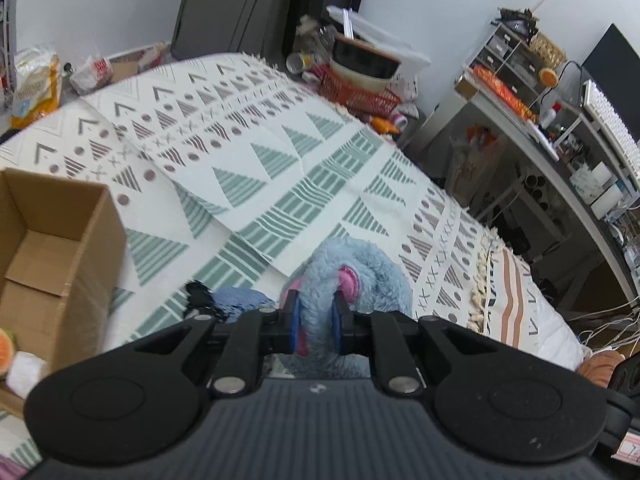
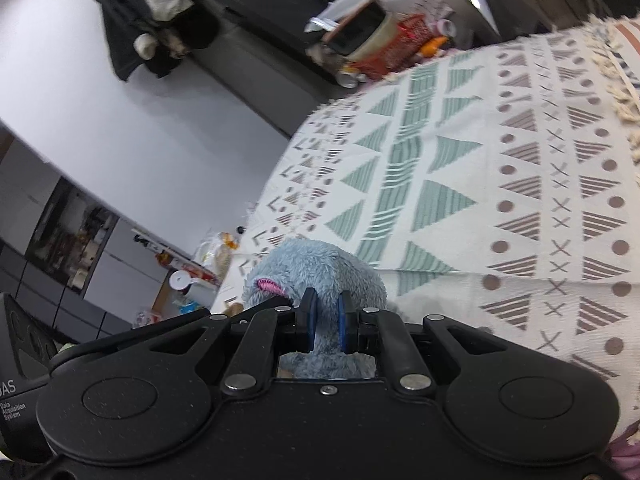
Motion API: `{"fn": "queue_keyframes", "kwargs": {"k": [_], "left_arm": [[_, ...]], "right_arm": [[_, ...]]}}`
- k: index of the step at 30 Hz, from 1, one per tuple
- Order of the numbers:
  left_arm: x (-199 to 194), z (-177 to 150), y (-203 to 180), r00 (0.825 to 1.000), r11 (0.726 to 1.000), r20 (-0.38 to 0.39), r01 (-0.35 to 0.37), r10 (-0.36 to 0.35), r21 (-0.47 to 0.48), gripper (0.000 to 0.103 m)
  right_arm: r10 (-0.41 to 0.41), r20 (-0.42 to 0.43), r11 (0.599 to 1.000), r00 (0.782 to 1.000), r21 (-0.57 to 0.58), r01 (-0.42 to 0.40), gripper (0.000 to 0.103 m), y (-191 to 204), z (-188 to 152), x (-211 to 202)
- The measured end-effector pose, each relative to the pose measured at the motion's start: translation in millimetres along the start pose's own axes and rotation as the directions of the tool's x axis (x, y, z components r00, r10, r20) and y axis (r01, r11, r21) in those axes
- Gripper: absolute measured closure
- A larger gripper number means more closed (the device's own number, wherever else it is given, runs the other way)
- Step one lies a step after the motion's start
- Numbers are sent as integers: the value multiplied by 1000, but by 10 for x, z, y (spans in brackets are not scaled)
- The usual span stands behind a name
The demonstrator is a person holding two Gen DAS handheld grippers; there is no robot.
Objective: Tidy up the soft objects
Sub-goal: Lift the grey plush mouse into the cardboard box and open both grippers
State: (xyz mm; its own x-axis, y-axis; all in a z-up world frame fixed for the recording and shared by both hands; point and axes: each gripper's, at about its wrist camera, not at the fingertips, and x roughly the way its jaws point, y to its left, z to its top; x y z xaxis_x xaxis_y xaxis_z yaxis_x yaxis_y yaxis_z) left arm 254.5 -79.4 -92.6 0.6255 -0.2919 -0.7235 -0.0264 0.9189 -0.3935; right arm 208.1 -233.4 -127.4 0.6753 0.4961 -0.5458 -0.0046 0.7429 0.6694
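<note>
You are pinching the blue plush toy (image 1: 352, 276) with both tools: your left gripper (image 1: 315, 320) and right gripper (image 2: 326, 320) are each clamping its fur above the patterned blanket (image 1: 280, 168). Only your left view is showing the open cardboard box (image 1: 52, 248) lying nearby and the cluttered desk (image 1: 560, 136); your right view is showing dark clothes (image 2: 144, 28) hanging on the wall.

Left tool (image 1: 315, 320) and right tool (image 2: 327, 322) both clamped on blue plush
</note>
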Motion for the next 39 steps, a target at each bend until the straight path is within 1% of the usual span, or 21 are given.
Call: {"fn": "queue_keyframes", "kwargs": {"k": [2, 5, 8, 15, 23, 33, 39], "left_arm": [[-105, 8, 39, 1000, 1000, 12, -7, 7, 6, 89], [-271, 50, 153, 1000, 1000, 19, -14, 14, -21, 89], [-425, 89, 246, 999, 999, 38, -28, 29, -26, 89], [-721, 126, 490, 996, 998, 76, -43, 48, -56, 89], [-912, 195, 794, 993, 995, 104, -38, 48, -96, 89], [-1052, 295, 1339, 991, 986, 122, -42, 63, -162, 89], [-1053, 338, 1707, 991, 980, 115, -50, 73, -194, 89]], "right_arm": [[20, -6, 1000, 1000, -15, -20, 92, 85, -20, -4], [52, -19, 998, 998, -37, -53, 92, 230, -43, 16], [80, -25, 995, 996, -64, -82, 92, 392, -85, 23], [109, -39, 986, 993, -123, -113, 92, 728, -179, 39], [117, -63, 979, 991, -159, -126, 92, 1056, -281, 142], [109, -118, 973, 987, -192, -131, 92, 1513, -447, 487], [90, -149, 972, 985, -201, -120, 92, 1720, -576, 732]]}}
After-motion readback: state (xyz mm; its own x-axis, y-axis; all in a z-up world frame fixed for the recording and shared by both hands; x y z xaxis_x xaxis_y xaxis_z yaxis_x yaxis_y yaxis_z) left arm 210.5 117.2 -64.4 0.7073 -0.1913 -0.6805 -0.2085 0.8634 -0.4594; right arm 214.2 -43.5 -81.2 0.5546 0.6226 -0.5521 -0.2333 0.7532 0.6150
